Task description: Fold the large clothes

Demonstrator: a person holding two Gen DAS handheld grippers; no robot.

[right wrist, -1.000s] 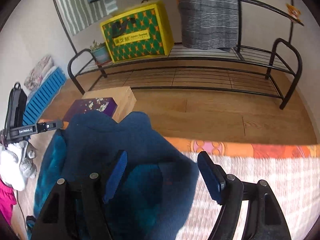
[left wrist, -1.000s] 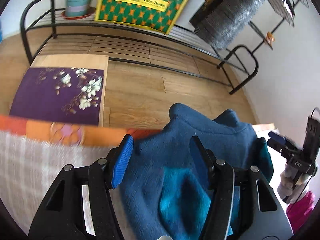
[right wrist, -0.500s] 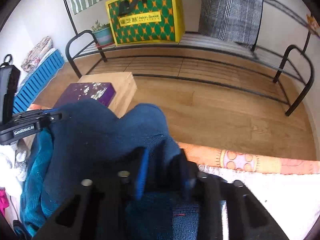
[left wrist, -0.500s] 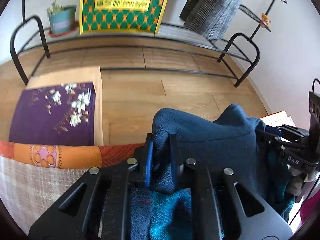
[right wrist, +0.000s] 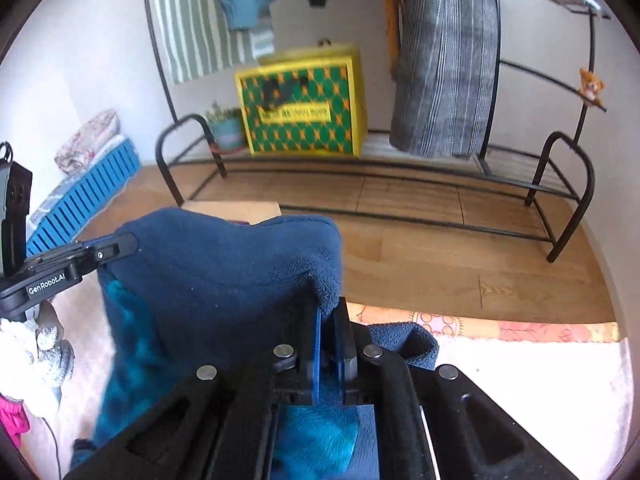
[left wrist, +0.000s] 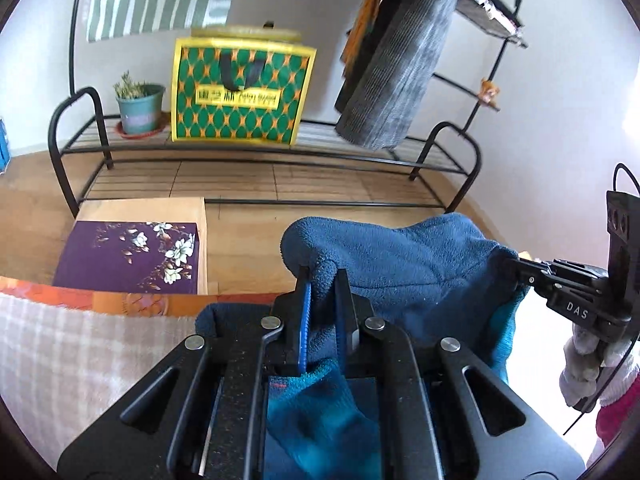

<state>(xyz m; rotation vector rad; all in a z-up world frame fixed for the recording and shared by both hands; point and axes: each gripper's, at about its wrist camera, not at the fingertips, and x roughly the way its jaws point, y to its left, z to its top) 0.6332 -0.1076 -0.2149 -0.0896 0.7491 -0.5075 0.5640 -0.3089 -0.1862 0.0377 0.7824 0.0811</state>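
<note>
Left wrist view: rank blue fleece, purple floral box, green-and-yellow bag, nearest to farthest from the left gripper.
1. Blue fleece: pinched in the left gripper, bunched just ahead of it.
2. Purple floral box: on the floor, ahead and to the left, past the orange blanket edge.
3. Green-and-yellow bag: on the black rack by the far wall, beside the potted plant.
</note>
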